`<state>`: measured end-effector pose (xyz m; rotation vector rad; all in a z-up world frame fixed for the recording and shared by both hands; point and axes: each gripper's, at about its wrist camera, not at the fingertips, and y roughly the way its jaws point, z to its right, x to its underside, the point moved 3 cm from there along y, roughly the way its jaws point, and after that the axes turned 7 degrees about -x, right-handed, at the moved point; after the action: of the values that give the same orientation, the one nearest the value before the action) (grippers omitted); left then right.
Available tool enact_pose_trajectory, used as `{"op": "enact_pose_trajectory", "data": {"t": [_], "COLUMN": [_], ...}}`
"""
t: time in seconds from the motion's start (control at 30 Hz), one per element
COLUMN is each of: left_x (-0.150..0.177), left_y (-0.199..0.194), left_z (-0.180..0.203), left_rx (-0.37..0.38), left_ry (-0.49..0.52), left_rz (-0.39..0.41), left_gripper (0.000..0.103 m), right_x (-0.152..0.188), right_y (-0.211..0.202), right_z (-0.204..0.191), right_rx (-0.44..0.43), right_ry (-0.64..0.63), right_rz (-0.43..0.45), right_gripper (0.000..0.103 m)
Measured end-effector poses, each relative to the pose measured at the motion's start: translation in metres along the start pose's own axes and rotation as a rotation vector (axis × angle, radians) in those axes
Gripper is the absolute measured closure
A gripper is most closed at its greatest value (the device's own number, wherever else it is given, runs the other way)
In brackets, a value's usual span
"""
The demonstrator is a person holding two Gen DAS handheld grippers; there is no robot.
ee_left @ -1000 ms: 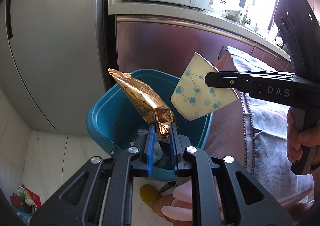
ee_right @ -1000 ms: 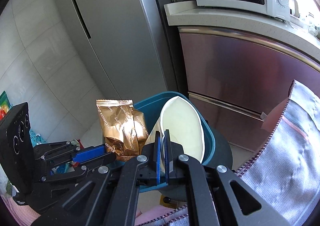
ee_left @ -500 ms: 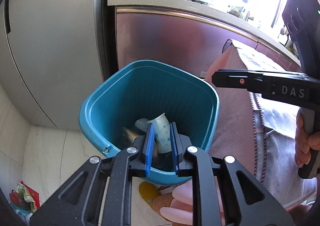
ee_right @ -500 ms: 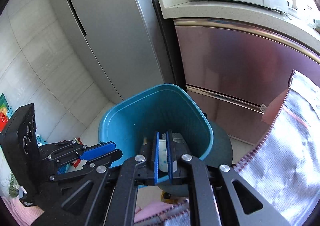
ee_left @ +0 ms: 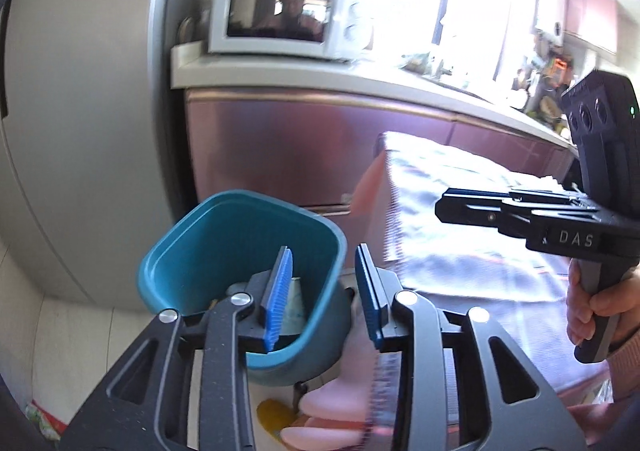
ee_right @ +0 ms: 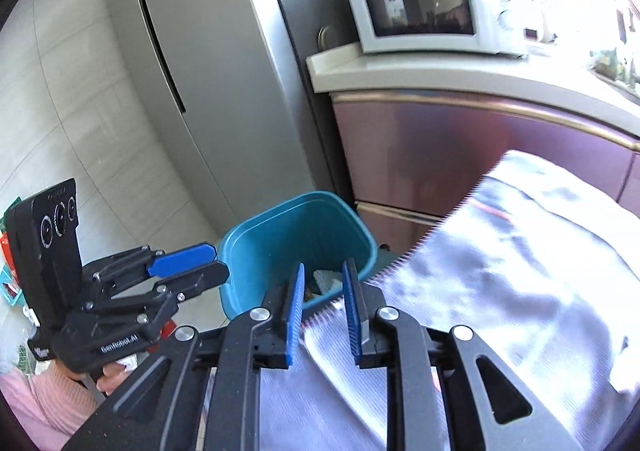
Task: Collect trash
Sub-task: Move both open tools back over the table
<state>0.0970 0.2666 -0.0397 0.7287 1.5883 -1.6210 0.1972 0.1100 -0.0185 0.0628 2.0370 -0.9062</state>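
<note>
A teal trash bin [ee_left: 224,247] [ee_right: 280,243] stands on the floor by the cabinet. Inside it lies a white paper cup with blue dots [ee_left: 294,305] [ee_right: 326,277]; a bit of the gold snack wrapper [ee_right: 309,296] shows beside it. My left gripper [ee_left: 324,271] hovers above the bin's near right rim, its jaws opening with nothing between them. My right gripper [ee_right: 322,289] is pulled back over the cloth-covered table, jaws opening and empty. Each gripper shows in the other's view, the right gripper [ee_left: 456,205] at the right and the left gripper [ee_right: 200,265] at the left.
A grey patterned cloth [ee_right: 500,271] covers the table at the right. A silver fridge [ee_right: 192,63] stands at left, a microwave [ee_right: 424,13] on the counter above maroon cabinets [ee_left: 288,147]. A yellow object [ee_left: 272,413] lies on the floor below the bin.
The gold wrapper and the paper cup were let go and dropped into the bin. Both grippers have since opened wider, risen and drawn back toward the table.
</note>
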Motion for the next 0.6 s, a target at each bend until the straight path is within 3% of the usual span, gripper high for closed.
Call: {"op": "enact_pose_trajectory", "data": {"t": [0.27, 0.6], "left_x": [-0.011, -0.004], "left_y": [-0.019, -0.01], "left_z": [0.066, 0.165], "left_rx": [0.136, 0.277], "left_ry": [0.076, 0.198], "left_rz": [0.048, -0.001], "left_gripper": [0.063, 0.062], "right_x": [0.041, 0.088], "right_y": [-0.074, -0.156], "right_z": [0.03, 0.079], "right_rx": [0.083, 0.27], "right_ry": [0.09, 0.216], "right_rz": [0.073, 0.155], "right_gripper": [0.077, 0.075]}}
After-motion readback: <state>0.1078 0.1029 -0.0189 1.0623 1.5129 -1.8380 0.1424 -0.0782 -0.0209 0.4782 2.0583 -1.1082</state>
